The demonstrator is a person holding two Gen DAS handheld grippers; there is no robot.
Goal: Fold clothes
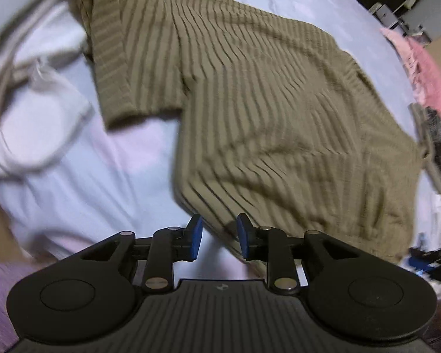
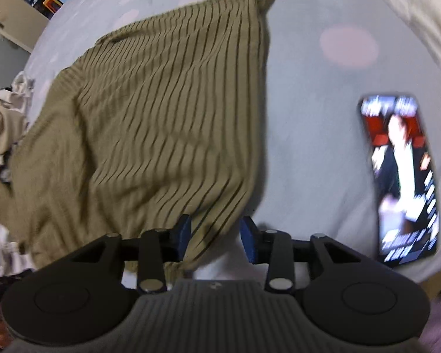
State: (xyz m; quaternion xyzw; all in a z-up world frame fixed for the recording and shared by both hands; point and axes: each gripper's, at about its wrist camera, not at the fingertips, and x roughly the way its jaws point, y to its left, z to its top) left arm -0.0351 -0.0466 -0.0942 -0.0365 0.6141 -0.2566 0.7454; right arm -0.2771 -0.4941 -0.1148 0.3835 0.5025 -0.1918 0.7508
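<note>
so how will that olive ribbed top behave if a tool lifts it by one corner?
The olive ribbed top is probably floppy: it already lies rumpled on the bedsheet. Likely stretchy, given the ribbed knit. A lifted corner should drag the rest behind.

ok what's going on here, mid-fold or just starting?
A person is working an olive striped knit top spread on a light blue bedsheet. Each hand-held gripper sits at the near hem. The left hand-held gripper is open at the hem corner, gripping nothing. The right hand-held gripper is also open, with a bunched corner of fabric lying between its jaws, not clamped. A lit phone lies on the sheet to the right. The short sleeve is flat; no fold shows yet.
</note>
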